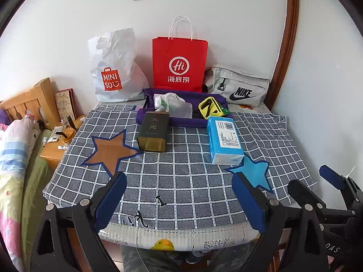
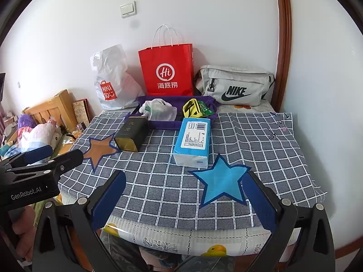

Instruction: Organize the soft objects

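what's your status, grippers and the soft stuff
Left gripper and right gripper open, empty, short of the table. Tissue pack lies untouched on the checked cloth, by the blue star. Dark tin beside it; approach unobstructed.

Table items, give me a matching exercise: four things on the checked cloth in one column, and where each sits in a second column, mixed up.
Things:
1. dark tea tin
2. blue tissue pack
3. red Haidilao paper bag
4. grey Nike bag

Places:
A. standing against the wall, between the Miniso plastic bag and the grey bag
B. lying beside the brown star patch
C. far right corner, against the wall
D. just beyond the blue star patch

Pairs: 1-B, 2-D, 3-A, 4-C
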{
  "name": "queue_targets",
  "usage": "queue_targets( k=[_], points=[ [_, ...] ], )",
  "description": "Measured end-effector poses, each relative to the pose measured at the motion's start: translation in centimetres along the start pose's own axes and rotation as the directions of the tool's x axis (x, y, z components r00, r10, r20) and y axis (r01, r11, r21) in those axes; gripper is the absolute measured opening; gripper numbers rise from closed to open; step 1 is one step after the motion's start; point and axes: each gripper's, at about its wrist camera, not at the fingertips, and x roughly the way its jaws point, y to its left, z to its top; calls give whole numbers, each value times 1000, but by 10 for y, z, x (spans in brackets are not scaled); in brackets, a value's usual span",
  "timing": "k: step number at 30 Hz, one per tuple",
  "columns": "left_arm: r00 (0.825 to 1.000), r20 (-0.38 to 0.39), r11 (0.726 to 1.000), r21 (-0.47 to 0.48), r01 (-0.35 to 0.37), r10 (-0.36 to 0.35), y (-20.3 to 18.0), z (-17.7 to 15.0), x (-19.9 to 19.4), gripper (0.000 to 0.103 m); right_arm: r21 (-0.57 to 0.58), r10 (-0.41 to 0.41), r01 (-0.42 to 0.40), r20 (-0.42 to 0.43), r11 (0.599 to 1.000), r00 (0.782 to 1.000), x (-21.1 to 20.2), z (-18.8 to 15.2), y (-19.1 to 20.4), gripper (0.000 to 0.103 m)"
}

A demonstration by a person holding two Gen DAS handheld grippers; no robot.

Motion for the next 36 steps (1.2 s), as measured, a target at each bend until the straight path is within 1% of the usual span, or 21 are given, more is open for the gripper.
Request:
queue_targets(
  k=[36],
  points=[
    [1000,0,1000,-1,-2,2,1,2,-1,94,1,-4,4,10,1000,1000,-2,2,-1,101]
  ],
)
